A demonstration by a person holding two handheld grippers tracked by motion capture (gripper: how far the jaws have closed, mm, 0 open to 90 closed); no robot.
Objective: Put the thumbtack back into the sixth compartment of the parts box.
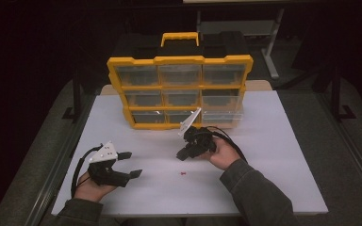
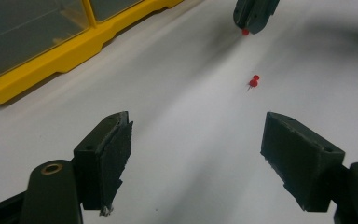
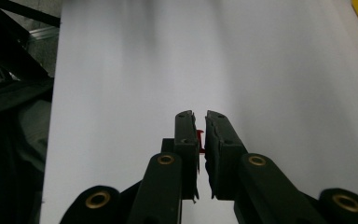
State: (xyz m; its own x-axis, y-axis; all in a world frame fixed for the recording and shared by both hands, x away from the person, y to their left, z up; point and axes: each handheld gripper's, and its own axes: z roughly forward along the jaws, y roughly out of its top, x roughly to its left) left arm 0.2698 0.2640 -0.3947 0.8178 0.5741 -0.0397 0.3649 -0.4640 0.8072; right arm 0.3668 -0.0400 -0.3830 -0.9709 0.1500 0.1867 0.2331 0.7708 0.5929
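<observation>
Inspection runs near to far. We keep our left gripper (image 1: 131, 164) resting on the white table (image 1: 273, 155), jaws spread and empty. A spare red pushpin (image 1: 184, 173) lies loose just ahead. Our right gripper (image 3: 201, 133) pinches a second red pin (image 3: 199, 136) above the table. We judge transport under way; next comes delivery into a drawer of the yellow organizer (image 1: 179, 92).

**Yellow organizer stands at the back of the white surface**

A yellow parts organizer (image 1: 179, 92) stands upright at the far side of the white surface (image 1: 273, 155), its clear drawers in three rows of three facing the person. A yellow carry handle (image 1: 179, 37) tops the black case behind it. A grey table frame (image 1: 268, 42) stands on the dark floor beyond.
</observation>
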